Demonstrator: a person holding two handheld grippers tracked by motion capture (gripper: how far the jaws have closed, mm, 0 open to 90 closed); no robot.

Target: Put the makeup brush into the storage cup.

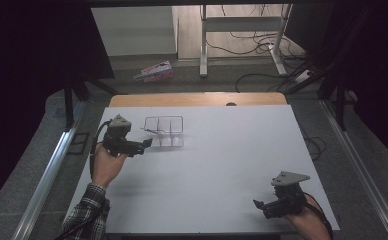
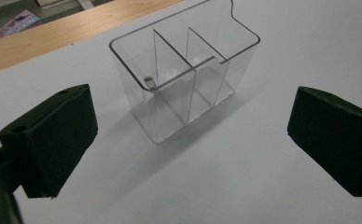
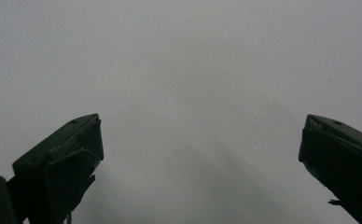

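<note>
— Look at the upper left of the high view: the left gripper (image 1: 146, 144) sits just beside the clear divided box (image 1: 164, 131), aimed straight at its near wall.

— Jaws spread?

— Wide. In the left gripper view the two black pads stand far out at the left and right edges of the frame, nothing between them, and the box stands upright in the upper middle, ahead of them. I'd say that spread is there so the jaws can take the box's whole width, or one wall.

— And the box itself?

— On the white table (image 1: 222, 165), toward its far left part, near the wooden strip (image 1: 197, 99) along the back edge. Three compartments by the look of it, all bare as far as I can tell; there's a small glint at one wall I can't make out.

— The other hand?

— The right gripper (image 1: 259, 205) rests low at the lower right of the high view, well apart from the box. Its own view has both jaws splayed over bare tabletop, holding nothing. My guess: it's parked there to stay out of the way while the left one goes in.
</note>
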